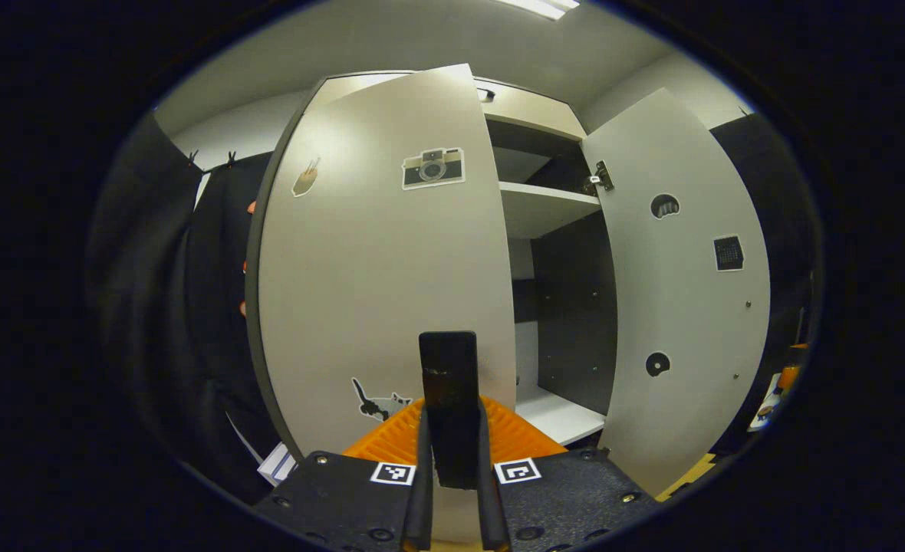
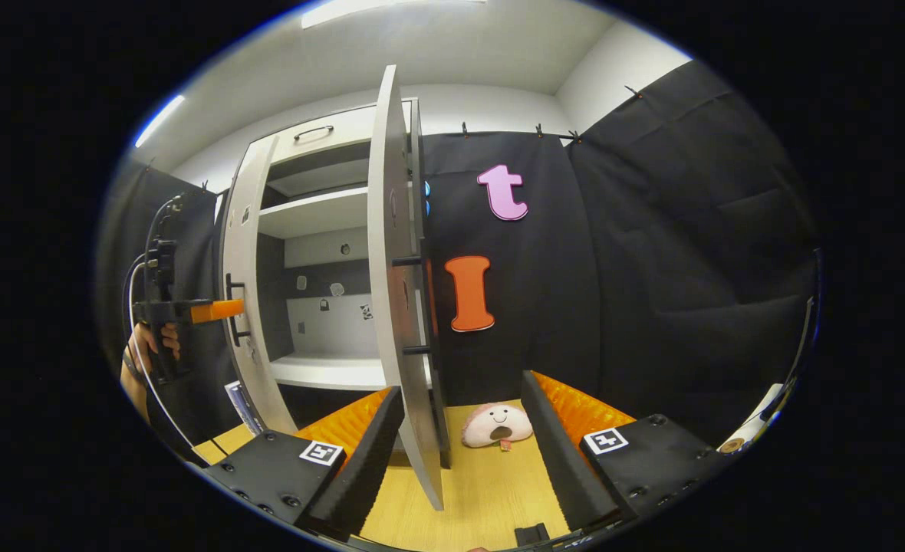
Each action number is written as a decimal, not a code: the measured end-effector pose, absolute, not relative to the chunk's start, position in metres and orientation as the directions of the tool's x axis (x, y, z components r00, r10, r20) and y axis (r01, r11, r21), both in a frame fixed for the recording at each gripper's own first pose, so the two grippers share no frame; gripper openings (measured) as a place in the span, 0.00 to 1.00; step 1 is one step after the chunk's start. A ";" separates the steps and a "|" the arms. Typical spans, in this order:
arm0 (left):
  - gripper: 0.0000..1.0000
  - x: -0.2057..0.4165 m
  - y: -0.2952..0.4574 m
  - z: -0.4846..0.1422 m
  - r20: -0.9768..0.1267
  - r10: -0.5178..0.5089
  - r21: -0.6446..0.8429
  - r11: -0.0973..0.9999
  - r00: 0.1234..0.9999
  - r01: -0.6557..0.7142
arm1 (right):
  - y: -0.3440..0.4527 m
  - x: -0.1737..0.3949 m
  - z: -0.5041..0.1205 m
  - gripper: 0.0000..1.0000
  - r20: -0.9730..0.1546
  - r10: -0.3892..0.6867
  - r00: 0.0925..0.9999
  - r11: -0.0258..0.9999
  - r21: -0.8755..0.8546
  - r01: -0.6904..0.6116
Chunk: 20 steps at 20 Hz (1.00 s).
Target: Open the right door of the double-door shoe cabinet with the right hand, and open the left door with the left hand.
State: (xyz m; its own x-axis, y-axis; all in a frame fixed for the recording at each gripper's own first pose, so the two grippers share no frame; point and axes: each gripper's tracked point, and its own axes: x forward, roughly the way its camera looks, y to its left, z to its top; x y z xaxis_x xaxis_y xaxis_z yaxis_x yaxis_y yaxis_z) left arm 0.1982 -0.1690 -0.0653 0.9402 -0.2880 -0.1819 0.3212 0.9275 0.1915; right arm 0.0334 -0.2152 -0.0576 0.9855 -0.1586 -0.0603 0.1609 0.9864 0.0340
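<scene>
Left gripper view first: the left gripper (image 1: 452,460) sits low and centre, its two fingers drawn close together on a dark upright handle (image 1: 448,406), one finger pressing on each side of it. That handle belongs to the left door (image 1: 383,276), a pale panel swung partly out toward the camera and carrying a camera sticker (image 1: 432,168) near its top and a cat sticker (image 1: 380,402) low down. Past the door's edge the shoe cabinet (image 1: 548,207) stands open, with a white shelf across the upper part and dark inner walls below. The right door (image 1: 682,291) is swung wide, its inner face turned this way, a hinge (image 1: 600,179) at its top corner.

Over to the right gripper view: the right gripper (image 2: 460,460) has its fingers well apart, and the right door (image 2: 391,253) stands edge-on between them, touching neither that I can see. Its two handle posts stick out on the far side. Beyond it the cabinet's shelves (image 2: 318,211) lie open. On the far left a hand (image 2: 149,345) holds the other gripper (image 2: 215,310) against the left door (image 2: 245,291). On the wooden floor (image 2: 460,491) near the door's foot lies a small plush toy (image 2: 496,424) with a smiling face.
</scene>
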 end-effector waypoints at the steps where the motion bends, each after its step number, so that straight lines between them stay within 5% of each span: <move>1: 0.24 0.191 -0.165 -0.063 -0.181 -0.288 0.189 0.928 0.940 0.321 | -0.214 0.033 -0.059 0.98 -0.068 -0.162 0.984 0.986 0.020 0.164; 10: 0.22 0.139 -0.109 -0.039 -0.127 -0.213 0.190 0.954 0.969 0.234 | -0.207 0.031 -0.054 0.98 -0.048 -0.207 0.977 0.978 -0.027 0.206; 11: 0.22 0.138 -0.096 -0.032 -0.110 -0.192 0.187 0.960 0.975 0.210 | -0.203 0.032 -0.055 0.89 -0.056 -0.203 0.978 0.979 -0.026 0.201; 14: 0.20 0.128 -0.070 -0.024 -0.068 -0.117 0.191 0.973 0.991 0.128 | -0.192 0.037 -0.055 0.89 -0.072 -0.173 0.982 0.985 -0.005 0.173; 15: 0.20 0.128 -0.060 -0.019 -0.057 -0.100 0.204 0.973 0.993 0.110 | -0.185 0.038 -0.055 1.00 -0.072 -0.161 0.984 0.987 -0.001 0.162; 16: 0.19 0.132 -0.053 -0.014 -0.037 -0.095 0.218 0.971 0.995 0.101 | -0.181 0.039 -0.055 0.88 -0.069 -0.160 0.985 0.987 -0.005 0.160; 20: 0.13 0.143 -0.031 -0.010 -0.041 -0.102 0.257 0.960 0.994 0.109 | -0.164 0.042 -0.054 0.88 -0.062 -0.180 0.982 0.983 0.006 0.181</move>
State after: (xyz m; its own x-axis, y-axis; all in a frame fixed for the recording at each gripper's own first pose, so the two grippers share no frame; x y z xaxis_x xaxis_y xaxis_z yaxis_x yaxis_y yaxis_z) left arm 0.1425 -0.0309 -0.0098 0.9940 -0.1018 -0.0409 0.1089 0.9603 0.2570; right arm 0.0424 -0.1638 -0.0544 0.9817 -0.1802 -0.0615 0.1809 0.9835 0.0064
